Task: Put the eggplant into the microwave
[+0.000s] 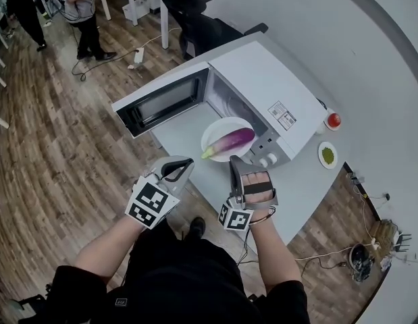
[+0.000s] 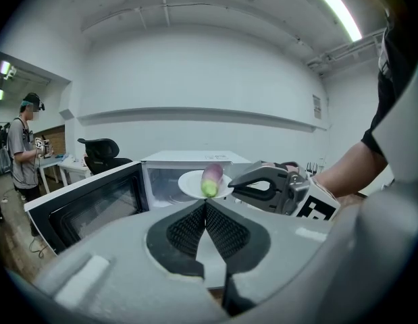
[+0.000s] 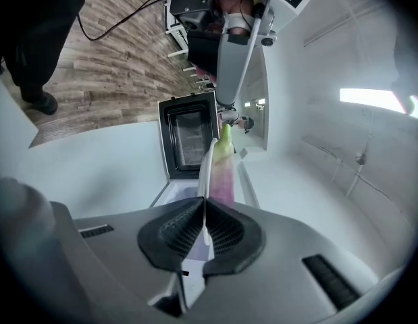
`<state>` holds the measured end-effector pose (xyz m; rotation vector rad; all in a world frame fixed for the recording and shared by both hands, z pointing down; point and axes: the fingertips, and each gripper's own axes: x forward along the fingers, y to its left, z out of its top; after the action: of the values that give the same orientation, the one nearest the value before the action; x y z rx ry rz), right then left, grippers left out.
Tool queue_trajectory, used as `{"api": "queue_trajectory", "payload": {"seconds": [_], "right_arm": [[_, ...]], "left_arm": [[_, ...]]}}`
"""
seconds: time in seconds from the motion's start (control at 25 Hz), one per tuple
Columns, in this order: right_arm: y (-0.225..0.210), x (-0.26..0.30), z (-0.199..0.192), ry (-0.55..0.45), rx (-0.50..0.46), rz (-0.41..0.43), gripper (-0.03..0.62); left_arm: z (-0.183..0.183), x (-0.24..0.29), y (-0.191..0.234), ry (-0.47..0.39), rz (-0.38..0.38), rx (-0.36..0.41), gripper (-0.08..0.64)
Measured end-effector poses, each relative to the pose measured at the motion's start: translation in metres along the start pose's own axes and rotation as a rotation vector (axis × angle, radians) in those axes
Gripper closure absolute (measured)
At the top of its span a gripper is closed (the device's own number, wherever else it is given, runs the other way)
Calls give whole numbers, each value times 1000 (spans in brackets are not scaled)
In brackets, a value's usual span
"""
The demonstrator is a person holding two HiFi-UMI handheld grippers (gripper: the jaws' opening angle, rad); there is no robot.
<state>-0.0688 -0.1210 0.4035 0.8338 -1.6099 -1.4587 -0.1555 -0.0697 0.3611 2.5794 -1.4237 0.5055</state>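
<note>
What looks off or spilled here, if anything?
Nothing stands out. The eggplant lies on the white plate, nothing spilled. The right claw is clamped on the plate's rim in front of the microwave, whose door stands open. The left claw is shut and empty.

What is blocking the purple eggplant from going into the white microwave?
Nothing visible. The white microwave's door stands open, and the purple eggplant lies on a round white plate, gripped by the right gripper, facing the opening.
</note>
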Motion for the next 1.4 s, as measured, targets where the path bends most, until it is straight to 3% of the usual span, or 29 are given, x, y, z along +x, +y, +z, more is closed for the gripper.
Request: {"api": "queue_trajectory", "payload": {"seconds": [0.28,0.6,1.08,1.4], "right_arm": [[7,34,4,129,11,20,569],[10,70,15,278,31,8,569],[32,115,5,377,60,2,569],[55,137,-26,427,59,11,569]], "left_arm": [[-2,13,48,-12,-79,22,552],[4,27,89,-27,-204,100,552],[-18,69,121,-41,-268,84,552],[-25,111,136,-47,-246,74,552]]}}
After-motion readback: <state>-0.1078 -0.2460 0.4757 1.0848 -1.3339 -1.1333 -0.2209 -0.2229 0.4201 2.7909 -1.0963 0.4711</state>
